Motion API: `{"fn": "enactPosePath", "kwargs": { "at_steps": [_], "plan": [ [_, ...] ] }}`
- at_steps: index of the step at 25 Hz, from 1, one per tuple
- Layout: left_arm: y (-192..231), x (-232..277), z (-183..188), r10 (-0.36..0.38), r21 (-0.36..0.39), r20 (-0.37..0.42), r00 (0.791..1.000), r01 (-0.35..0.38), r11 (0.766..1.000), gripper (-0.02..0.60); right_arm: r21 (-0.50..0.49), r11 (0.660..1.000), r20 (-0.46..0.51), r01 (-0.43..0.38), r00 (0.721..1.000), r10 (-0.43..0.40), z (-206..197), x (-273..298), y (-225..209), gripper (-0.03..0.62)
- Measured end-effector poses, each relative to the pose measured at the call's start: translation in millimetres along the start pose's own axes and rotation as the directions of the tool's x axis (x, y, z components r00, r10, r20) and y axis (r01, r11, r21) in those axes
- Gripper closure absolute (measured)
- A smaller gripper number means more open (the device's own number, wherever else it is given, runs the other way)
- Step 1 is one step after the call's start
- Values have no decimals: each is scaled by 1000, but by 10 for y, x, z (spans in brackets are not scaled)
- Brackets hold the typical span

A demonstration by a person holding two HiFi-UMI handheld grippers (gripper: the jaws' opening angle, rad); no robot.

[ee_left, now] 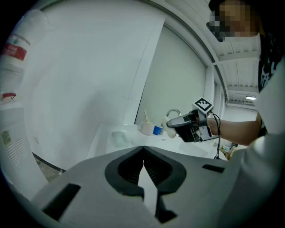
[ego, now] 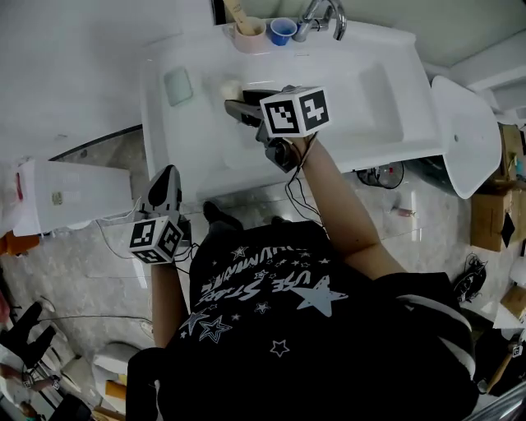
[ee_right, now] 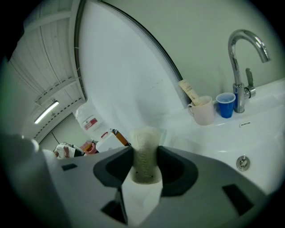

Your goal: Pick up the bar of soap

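The bar of soap is pale cream and stands upright between my right gripper's jaws, which are shut on it. In the head view the right gripper holds the soap above the left side of the white sink counter, to the right of the green soap dish. My left gripper hangs low beside the person's body, off the counter's front edge. In its own view the left gripper has its jaw tips together with nothing between them. That view also shows the soap held up.
At the back of the counter stand a cream mug with a toothbrush, a blue cup and a chrome faucet. The basin's drain lies below right. A white appliance stands on the floor at left.
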State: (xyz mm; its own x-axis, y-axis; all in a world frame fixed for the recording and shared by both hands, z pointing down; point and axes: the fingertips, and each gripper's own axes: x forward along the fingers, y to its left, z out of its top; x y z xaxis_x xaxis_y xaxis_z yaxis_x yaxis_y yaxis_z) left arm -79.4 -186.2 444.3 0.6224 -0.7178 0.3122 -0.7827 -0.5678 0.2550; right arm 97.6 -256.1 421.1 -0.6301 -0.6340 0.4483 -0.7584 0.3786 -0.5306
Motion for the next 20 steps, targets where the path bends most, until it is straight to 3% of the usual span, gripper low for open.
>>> {"fn": "enactPosePath", "kwargs": {
  "at_steps": [14, 20],
  "plan": [
    [-999, -308, -562, 70, -20, 8, 998, -70, 997, 572, -33, 997, -89, -69, 994, 66, -1006, -895, 8, 412],
    [-1348, -475, -759, 98, -48, 24, 995, -97, 994, 572, -24, 998, -105, -60, 993, 58, -1365, -1272, -42, 413]
  ]
}}
